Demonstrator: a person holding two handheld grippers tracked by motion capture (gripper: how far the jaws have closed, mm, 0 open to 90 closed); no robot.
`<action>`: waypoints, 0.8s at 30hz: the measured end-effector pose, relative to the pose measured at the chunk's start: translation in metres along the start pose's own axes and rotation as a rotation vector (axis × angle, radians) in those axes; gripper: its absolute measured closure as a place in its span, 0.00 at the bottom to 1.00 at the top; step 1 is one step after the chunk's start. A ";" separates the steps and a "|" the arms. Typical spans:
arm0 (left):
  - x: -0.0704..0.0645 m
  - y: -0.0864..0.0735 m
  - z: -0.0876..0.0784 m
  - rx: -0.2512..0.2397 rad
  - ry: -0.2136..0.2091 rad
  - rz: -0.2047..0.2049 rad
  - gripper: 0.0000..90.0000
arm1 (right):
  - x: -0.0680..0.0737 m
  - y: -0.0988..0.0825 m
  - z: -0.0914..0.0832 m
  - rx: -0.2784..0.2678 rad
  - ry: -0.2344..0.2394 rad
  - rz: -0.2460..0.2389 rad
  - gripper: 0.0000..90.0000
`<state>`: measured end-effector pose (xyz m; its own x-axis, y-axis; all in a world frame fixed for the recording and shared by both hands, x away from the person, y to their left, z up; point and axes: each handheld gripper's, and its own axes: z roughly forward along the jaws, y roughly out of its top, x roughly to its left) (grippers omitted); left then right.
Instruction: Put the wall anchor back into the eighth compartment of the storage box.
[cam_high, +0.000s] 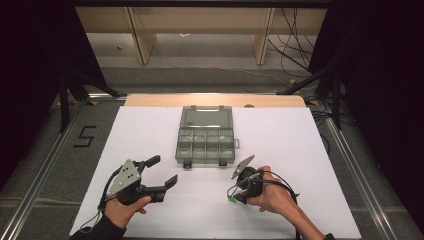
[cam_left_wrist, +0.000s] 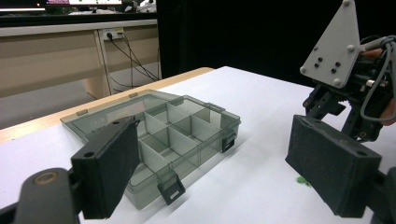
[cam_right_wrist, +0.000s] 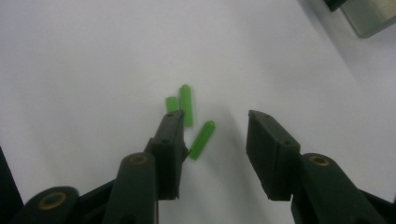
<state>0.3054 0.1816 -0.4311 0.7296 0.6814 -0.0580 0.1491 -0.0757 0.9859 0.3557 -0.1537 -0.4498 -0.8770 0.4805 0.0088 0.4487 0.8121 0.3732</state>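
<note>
Carefully, since my right gripper (cam_right_wrist: 215, 140) stands part-open over three green pegs (cam_right_wrist: 201, 139) on the white sheet (cam_high: 150, 140) before the open organizer box (cam_high: 206, 140), left gripper (cam_high: 157, 172) wide, I risk nudging neighbours or pinching two.

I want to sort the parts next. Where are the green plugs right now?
The green plugs lie on the white sheet at the right gripper, one between its open jaws; in the high view they are near-right of the open compartment box.
</note>
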 end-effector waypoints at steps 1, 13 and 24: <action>0.000 0.000 0.000 0.000 0.000 0.001 0.18 | 0.000 0.000 0.001 0.006 0.004 -0.003 0.66; 0.000 0.001 -0.001 0.009 0.006 0.002 0.18 | 0.000 0.004 0.011 0.086 0.019 0.015 0.81; 0.000 0.000 -0.001 0.011 0.006 0.002 0.18 | -0.006 0.006 0.011 0.111 0.028 -0.008 0.94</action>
<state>0.3045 0.1822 -0.4304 0.7260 0.6855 -0.0549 0.1550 -0.0853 0.9842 0.3653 -0.1477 -0.4581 -0.8845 0.4653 0.0328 0.4563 0.8484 0.2683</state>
